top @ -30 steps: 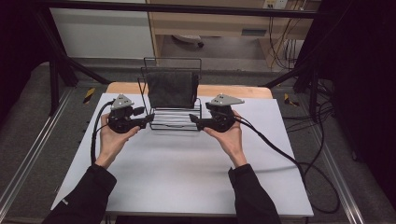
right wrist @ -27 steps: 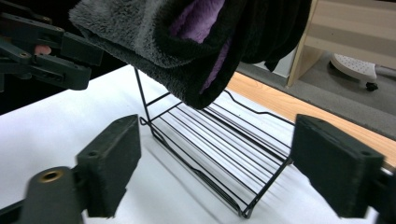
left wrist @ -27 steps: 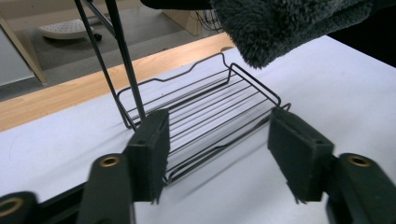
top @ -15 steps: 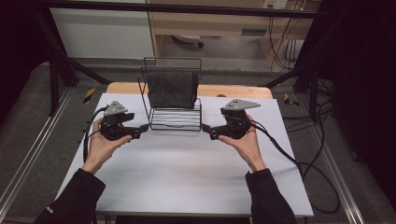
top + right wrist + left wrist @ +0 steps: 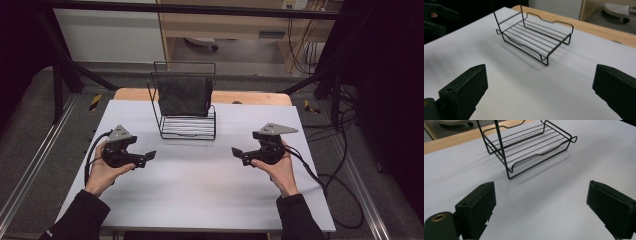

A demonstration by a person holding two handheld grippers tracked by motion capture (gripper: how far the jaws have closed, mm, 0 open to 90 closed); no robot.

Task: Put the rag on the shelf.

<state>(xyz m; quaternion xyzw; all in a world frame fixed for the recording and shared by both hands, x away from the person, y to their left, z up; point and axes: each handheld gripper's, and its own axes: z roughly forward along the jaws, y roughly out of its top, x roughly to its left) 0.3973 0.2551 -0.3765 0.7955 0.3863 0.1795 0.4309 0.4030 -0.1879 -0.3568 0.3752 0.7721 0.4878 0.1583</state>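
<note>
A black wire rack stands at the back middle of the white table, with a dark cloth draped over its upright back. The rack's slatted base lies ahead in the left gripper view, and the same base in the right gripper view. My left gripper is held at the left, short of the rack, open with nothing between its jaws. At the right my right gripper is likewise open and empty, pointing inward.
A wooden table edge shows behind the white sheet. Cables trail off the right side to the floor. Dark frame posts stand at both back corners.
Both grippers have drawn back from the rack's sides, outward and toward the person. Both now sit lower on the table, well apart from the rack.
</note>
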